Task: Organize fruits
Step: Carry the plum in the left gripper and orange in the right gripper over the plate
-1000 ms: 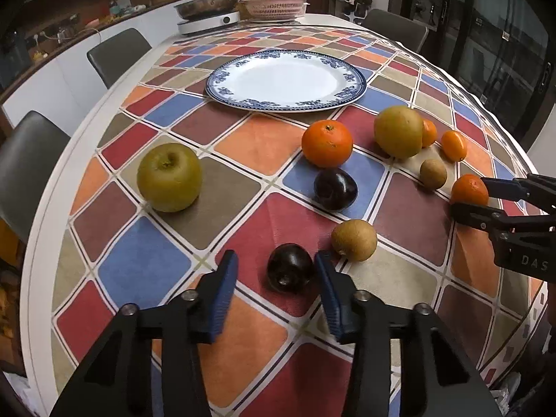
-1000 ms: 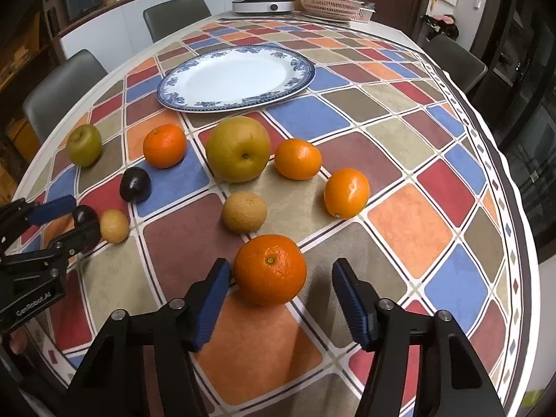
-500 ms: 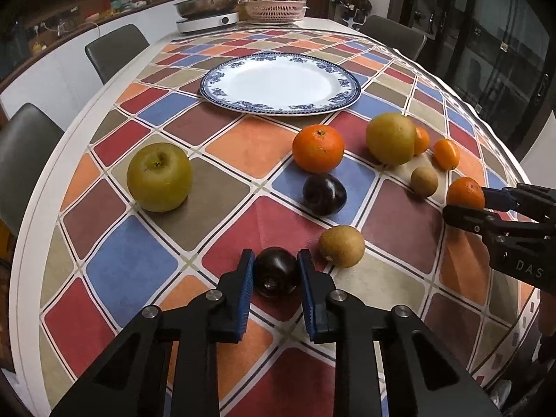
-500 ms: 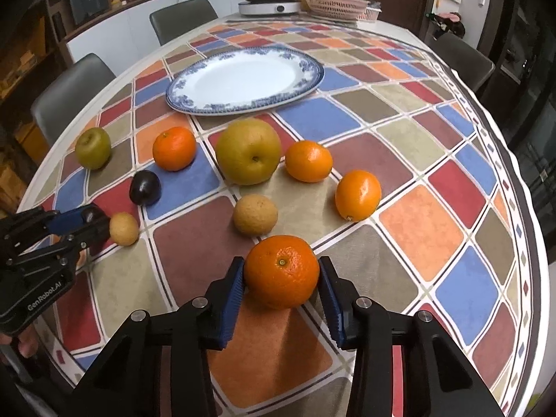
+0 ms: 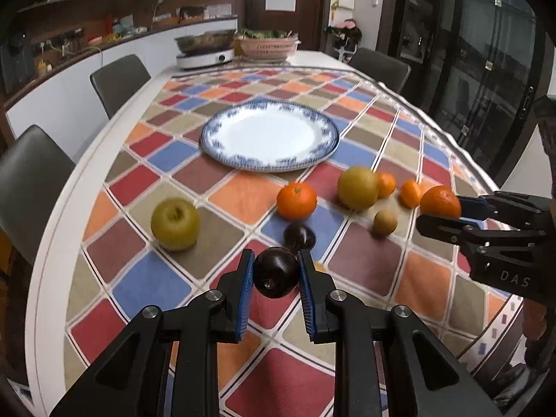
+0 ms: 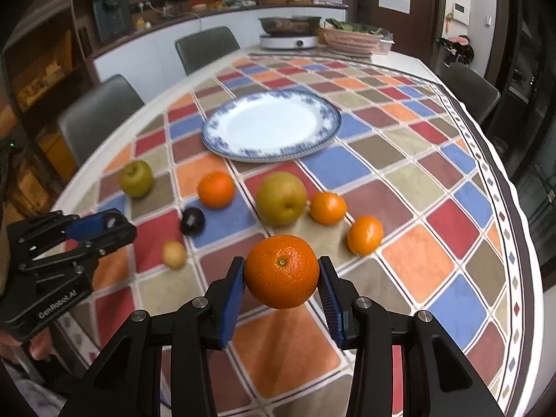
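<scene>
My left gripper [image 5: 275, 274] is shut on a dark plum [image 5: 276, 272] and holds it above the table. My right gripper [image 6: 281, 272] is shut on a large orange [image 6: 281, 271], lifted off the cloth; it also shows in the left wrist view [image 5: 439, 201]. The blue-rimmed white plate [image 5: 222, 151] [image 6: 215, 139] lies beyond, bare. On the cloth lie a green apple [image 5: 174, 223], an orange [image 5: 296, 199], a second plum [image 5: 299, 236], a yellow pear [image 5: 357, 187], two small oranges [image 6: 327, 207] [image 6: 365, 234] and a small brown fruit [image 6: 173, 253].
The table carries a colourful diamond-patterned cloth [image 5: 156, 285]. A cooker with a pot [image 5: 205, 48] and a pink basket [image 5: 267, 47] stand at the far end. Grey chairs [image 5: 118, 80] line the left side. The left gripper's body shows at the right wrist view's left [image 6: 52, 260].
Both grippers closed on their fruits and lifted them: the left one raised the plum, the right one raised the orange. Both views now look higher over the table.
</scene>
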`<state>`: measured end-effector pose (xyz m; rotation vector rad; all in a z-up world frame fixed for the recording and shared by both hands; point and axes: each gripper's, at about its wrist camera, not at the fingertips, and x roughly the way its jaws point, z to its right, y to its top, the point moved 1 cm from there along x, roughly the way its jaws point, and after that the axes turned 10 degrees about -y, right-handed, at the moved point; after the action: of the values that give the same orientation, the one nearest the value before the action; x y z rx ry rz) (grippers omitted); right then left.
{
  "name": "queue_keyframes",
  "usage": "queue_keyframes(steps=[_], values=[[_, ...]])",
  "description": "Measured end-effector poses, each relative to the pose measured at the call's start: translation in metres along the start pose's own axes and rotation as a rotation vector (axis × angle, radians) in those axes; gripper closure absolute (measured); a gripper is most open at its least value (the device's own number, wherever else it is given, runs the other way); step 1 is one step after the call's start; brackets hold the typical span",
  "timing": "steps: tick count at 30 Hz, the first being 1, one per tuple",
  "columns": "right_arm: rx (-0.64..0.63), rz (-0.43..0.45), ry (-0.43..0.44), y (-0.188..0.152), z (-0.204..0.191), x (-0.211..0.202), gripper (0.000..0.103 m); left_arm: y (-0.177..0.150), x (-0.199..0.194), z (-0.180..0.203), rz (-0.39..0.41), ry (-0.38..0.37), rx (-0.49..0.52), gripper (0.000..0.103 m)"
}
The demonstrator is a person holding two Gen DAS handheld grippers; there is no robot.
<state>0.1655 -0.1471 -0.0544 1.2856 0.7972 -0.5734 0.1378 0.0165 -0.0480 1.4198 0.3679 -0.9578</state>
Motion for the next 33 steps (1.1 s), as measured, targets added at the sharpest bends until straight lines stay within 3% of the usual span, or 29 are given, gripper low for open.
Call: queue_keyframes(steps=[8,18,33], values=[[-0.007,0.09,0.052,0.024,-0.005,-0.023,0.061,0.027,-0.02,0.002,0.068,0.005,0.032,0.078],[-0.015,0.177,0.1,0.066,-0.004,-0.031,0.061,0.062,-0.016,-0.004,0.108,-0.004,0.027,0.078],[-0.036,0.169,0.122,0.123,0.005,0.008,0.061,0.122,0.032,-0.03,0.087,-0.036,-0.018,0.078]])
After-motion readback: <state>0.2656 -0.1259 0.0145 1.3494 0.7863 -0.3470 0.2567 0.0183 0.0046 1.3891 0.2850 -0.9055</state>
